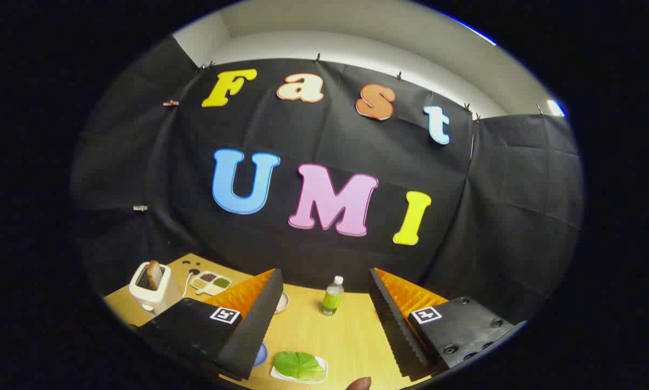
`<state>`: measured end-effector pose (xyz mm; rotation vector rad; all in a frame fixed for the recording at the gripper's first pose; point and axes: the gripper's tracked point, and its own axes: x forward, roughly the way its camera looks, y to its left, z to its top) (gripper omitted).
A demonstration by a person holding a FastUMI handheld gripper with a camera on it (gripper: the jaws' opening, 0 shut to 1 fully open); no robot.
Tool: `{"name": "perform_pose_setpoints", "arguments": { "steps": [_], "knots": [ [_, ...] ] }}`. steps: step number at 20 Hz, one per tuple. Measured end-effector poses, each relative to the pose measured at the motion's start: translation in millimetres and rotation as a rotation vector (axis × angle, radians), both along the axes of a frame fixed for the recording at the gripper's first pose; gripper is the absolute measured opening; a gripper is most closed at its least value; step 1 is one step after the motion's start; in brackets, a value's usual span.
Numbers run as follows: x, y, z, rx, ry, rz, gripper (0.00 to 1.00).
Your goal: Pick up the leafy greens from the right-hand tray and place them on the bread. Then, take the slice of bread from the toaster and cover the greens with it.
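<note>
Black cloth backs a wooden table, where the leafy greens are seen on a white tray below the spread, empty fingers of the gripper. Bread stands in the toaster beyond the left finger. Thin leaves could be missed or torn if pinched shallowly.

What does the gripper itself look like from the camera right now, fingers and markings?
The gripper has two wedge-shaped fingers with black ribbed pads on their inner faces and orange ribbed backs. Each finger is mounted on a black block bearing a small square black-and-white marker; the right block shows round screw heads. No cables are visible. The fingers stand apart, open.
</note>
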<state>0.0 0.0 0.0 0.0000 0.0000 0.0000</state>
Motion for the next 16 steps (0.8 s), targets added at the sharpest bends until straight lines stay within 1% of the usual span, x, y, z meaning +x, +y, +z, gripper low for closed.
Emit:
{"name": "perform_pose_setpoints", "arguments": {
  "steps": [3, 12, 16],
  "knots": [
    [7.2, 4.9, -15.7, 0.020, 0.054, 0.018, 0.98],
    [11.1, -1.7, -16.5, -0.004, 0.046, -0.005, 0.98],
    [9.5, 5.5, -14.7, 0.006, 0.038, 0.003, 0.98]
  ]
}}
